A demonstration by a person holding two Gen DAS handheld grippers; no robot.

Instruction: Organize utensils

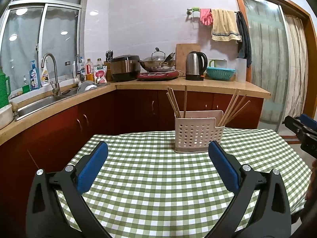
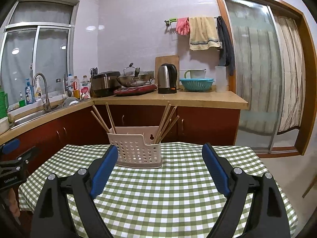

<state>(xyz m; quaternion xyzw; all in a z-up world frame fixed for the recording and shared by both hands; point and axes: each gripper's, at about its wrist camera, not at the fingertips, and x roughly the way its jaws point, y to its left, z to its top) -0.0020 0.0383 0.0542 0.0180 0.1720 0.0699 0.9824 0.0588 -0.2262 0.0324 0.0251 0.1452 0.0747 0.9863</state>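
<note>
Tools come first: the left tool (image 1: 158, 153) gapes wide with nothing in it, and the right tool (image 2: 160, 157) is wide too, holding nothing. Both hover over the checked counter (image 1: 150, 188). Beyond them the caddy (image 1: 195, 134) stands upright there, chopsticks (image 1: 231, 109) leaning in its 2 ends.
</note>
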